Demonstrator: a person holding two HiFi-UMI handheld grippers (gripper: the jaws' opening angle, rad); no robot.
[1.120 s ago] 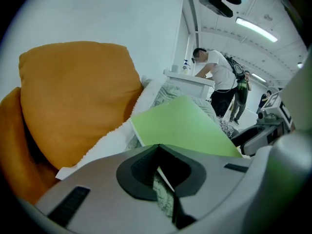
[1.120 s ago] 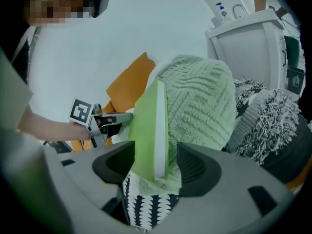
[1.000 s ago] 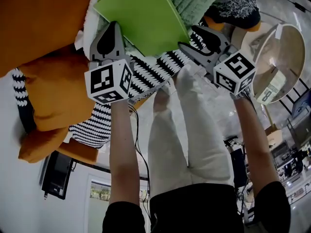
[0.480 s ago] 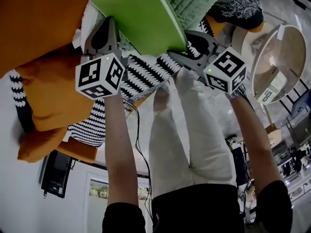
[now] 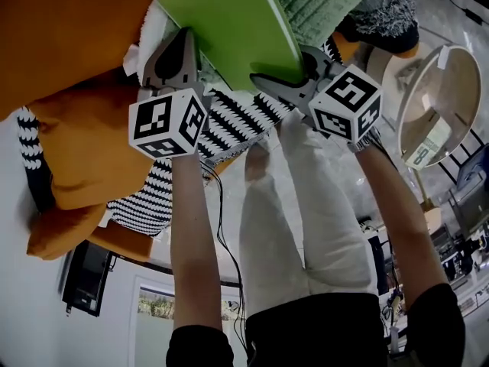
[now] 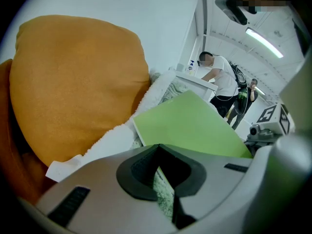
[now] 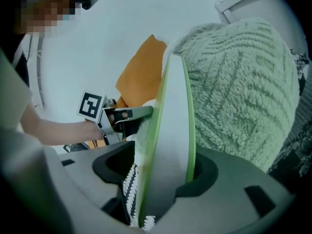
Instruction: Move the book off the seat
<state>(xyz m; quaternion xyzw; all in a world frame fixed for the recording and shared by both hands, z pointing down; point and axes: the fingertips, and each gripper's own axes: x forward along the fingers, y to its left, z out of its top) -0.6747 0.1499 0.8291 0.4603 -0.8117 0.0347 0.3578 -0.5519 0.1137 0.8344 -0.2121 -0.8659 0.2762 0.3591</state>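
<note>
A green book (image 5: 229,25) is up off the chair's striped cover (image 5: 237,117), held between my two grippers. My left gripper (image 5: 182,43) is shut at the book's left near corner. In the left gripper view a thin pale edge sits pinched between its jaws (image 6: 158,152), and the green book (image 6: 195,128) spreads beyond them. My right gripper (image 5: 286,71) grips the opposite edge. In the right gripper view the book (image 7: 173,130) stands edge-on between the jaws (image 7: 161,165), with some striped fabric beside it.
An orange cushion (image 5: 69,44) fills the left, and a green knit throw (image 5: 321,2) lies behind the book. White fleece (image 6: 114,140) lies under the book. A round side table (image 5: 443,98) stands at the right. My legs in white trousers (image 5: 298,205) are below. People (image 6: 217,79) stand in the background.
The book has moved toward the top of the head view with both grippers on it. The right gripper has slid left. The left gripper swung left, then back.
</note>
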